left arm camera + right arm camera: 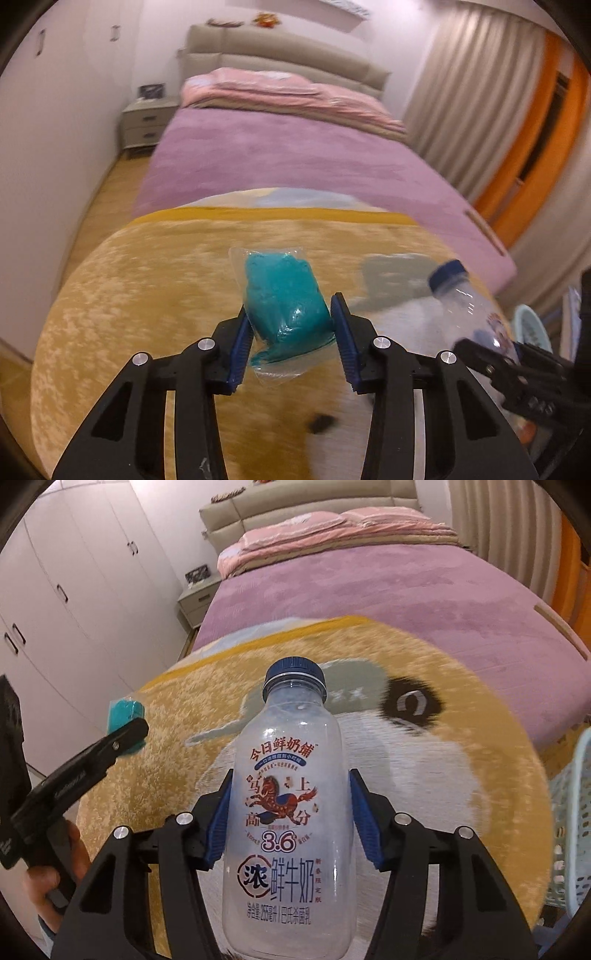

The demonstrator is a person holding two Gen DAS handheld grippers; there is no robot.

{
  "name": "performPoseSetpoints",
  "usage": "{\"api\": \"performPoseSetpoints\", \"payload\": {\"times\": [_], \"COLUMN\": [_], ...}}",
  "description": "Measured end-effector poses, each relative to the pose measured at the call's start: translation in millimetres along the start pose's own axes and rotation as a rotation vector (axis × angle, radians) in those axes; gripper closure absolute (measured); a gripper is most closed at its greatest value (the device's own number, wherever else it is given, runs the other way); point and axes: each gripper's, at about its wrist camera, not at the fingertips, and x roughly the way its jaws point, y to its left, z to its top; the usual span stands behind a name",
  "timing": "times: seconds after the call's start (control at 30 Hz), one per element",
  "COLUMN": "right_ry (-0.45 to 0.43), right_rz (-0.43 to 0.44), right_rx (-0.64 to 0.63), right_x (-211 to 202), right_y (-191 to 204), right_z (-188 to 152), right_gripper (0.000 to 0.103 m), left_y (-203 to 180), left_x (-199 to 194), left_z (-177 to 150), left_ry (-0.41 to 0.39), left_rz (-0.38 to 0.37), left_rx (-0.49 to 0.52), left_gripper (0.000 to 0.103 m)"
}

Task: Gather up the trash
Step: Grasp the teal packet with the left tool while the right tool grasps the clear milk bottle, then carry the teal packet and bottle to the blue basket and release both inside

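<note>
Holding the left gripper [291,326] over a round yellow plush rug with a cartoon animal face [147,295], we have its blue pads pressed against both sides of a clear plastic packet stuffed with teal material [286,310], which sits lifted between the fingers, its crinkled lower edge hanging below the pads. Off to the right of that gripper, the right gripper [290,812] clamps a clear, empty plastic milk bottle with a dark blue screw cap [291,812]; the pads bear on the bottle's printed waist, the cap points away from us, and the base reaches back between the black arms toward the camera. From the right wrist view, the left gripper shows at the far left with the teal packet in its tip, and a hand [55,871] wraps its black handle. Just to the right of the right gripper stands a pale blue perforated plastic basket [569,830], only its edge visible. Ahead of both grippers, beyond the rug, lies a bed with a purple cover [295,155] and folded pink bedding [280,92] by a beige padded headboard [277,51].
</note>
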Motion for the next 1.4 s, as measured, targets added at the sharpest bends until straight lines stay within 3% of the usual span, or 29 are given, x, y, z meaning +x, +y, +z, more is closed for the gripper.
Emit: {"api": "performPoseSetpoints", "payload": {"times": [0.47, 0.67, 1.13, 1.4], "right_ry": [-0.143, -0.186, -0.221, -0.187], "right_rz": [-0.049, -0.114, -0.229, -0.291], "right_rx": [0.14, 0.21, 0.433, 0.54], "right_x": [-90, -121, -162, -157], "right_y": [-89, -140, -267, -324], "right_z": [-9, -18, -53, -78], "right_gripper": [0.048, 0.048, 0.048, 0.048], "left_y": [-136, -195, -330, -378], "left_x": [-1, 9, 48, 77], "left_z": [-20, -32, -63, -86], "left_ry": [0.01, 0.038, 0.135, 0.214], "left_rz": [-0.192, -0.276, -0.421, -0.458], "left_rx": [0.19, 0.248, 0.4, 0.438], "left_gripper": [0.064, 0.064, 0.064, 0.063]}}
